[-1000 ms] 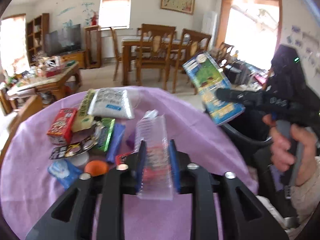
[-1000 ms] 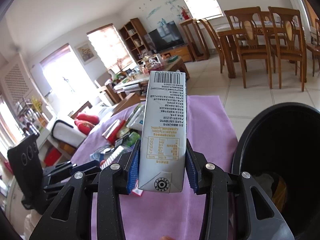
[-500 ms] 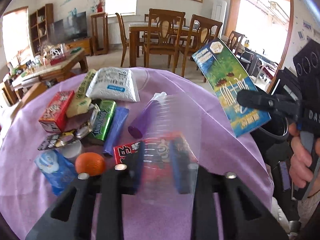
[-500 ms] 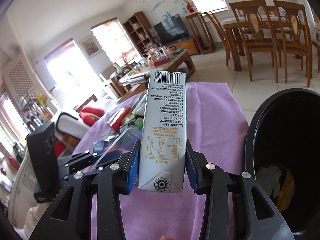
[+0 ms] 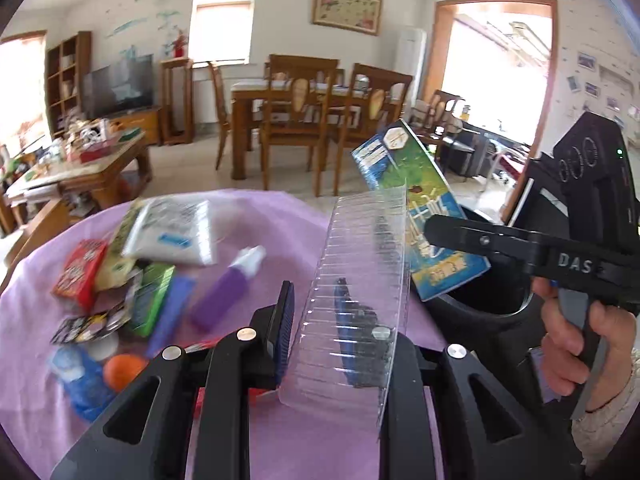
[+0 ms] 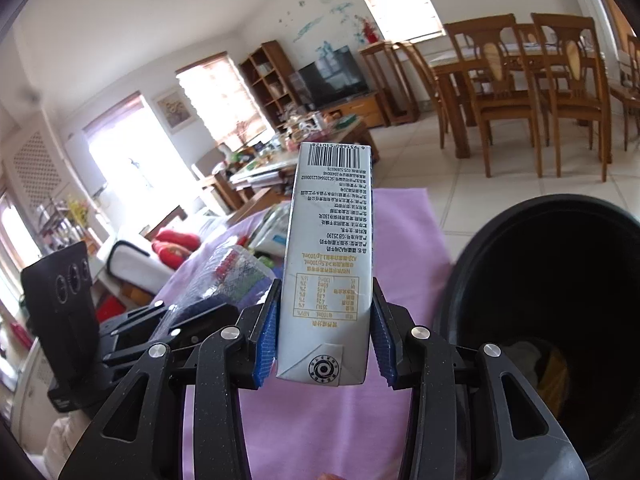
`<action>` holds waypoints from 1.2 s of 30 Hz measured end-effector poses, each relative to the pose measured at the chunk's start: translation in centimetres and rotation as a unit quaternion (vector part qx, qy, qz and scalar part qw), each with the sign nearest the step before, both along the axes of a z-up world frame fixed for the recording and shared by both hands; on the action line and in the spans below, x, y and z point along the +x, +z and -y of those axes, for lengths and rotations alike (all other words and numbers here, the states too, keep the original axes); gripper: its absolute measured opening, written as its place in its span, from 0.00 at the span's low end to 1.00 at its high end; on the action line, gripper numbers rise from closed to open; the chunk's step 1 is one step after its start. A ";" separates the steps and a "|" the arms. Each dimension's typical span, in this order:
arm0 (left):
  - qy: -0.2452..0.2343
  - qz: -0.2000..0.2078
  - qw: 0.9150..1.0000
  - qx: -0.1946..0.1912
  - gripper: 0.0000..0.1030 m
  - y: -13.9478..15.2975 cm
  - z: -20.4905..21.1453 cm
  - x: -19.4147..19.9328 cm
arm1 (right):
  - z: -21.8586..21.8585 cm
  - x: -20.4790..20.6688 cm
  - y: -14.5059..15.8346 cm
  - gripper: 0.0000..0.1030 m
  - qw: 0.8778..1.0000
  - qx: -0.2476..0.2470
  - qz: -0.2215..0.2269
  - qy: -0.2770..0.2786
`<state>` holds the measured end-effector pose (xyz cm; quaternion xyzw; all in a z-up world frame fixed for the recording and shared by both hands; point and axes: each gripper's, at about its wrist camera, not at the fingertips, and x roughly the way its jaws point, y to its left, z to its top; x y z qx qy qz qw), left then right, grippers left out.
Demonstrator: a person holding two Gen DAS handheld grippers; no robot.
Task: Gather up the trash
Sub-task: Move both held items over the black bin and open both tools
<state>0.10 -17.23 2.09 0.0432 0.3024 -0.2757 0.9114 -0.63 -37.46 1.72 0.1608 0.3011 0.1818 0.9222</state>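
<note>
My left gripper (image 5: 316,328) is shut on a clear ribbed plastic tray (image 5: 356,296) and holds it above the purple tablecloth (image 5: 280,440). My right gripper (image 6: 324,336) is shut on a milk carton (image 6: 330,264), held upright beside the black trash bin (image 6: 552,300). In the left wrist view the carton (image 5: 420,208) hangs over the bin's rim (image 5: 480,312), and the right gripper (image 5: 480,240) is at the right. Trash lies on the cloth: a red box (image 5: 78,272), a white pouch (image 5: 172,228), a purple bottle (image 5: 224,292), a green pack (image 5: 150,300) and an orange ball (image 5: 122,368).
The bin holds some trash at its bottom (image 6: 540,364). A wooden dining table with chairs (image 5: 304,108) stands behind. A cluttered coffee table (image 5: 80,160) is at the left. The left gripper's body (image 6: 72,320) shows at the left of the right wrist view.
My left gripper has lifted the clear tray and swung right, toward the bin. The right gripper keeps the carton and has moved slightly nearer the bin.
</note>
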 end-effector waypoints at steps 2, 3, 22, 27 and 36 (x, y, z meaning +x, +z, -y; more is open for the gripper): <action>-0.018 0.004 1.000 0.000 0.21 0.3 2.2 -0.1 | 2.3 -0.6 0.0 0.40 1.000 -0.001 0.002 -0.018; -0.028 0.007 1.000 -0.002 0.21 0.4 3.6 -0.2 | 3.4 -1.0 0.0 0.40 1.000 -0.002 0.003 -0.028; -0.062 -0.034 0.997 0.005 0.21 -3.1 16.8 2.8 | 16.7 -4.1 -6.2 0.40 0.984 -0.035 -0.060 -0.164; -0.058 -0.043 0.997 0.015 0.21 -3.7 17.5 3.4 | 17.0 -3.9 -7.5 0.40 0.984 -0.028 -0.068 -0.162; -0.049 -0.063 0.996 0.041 0.21 -4.6 18.7 3.6 | 17.2 -3.0 -8.2 0.40 0.983 -0.022 -0.079 -0.165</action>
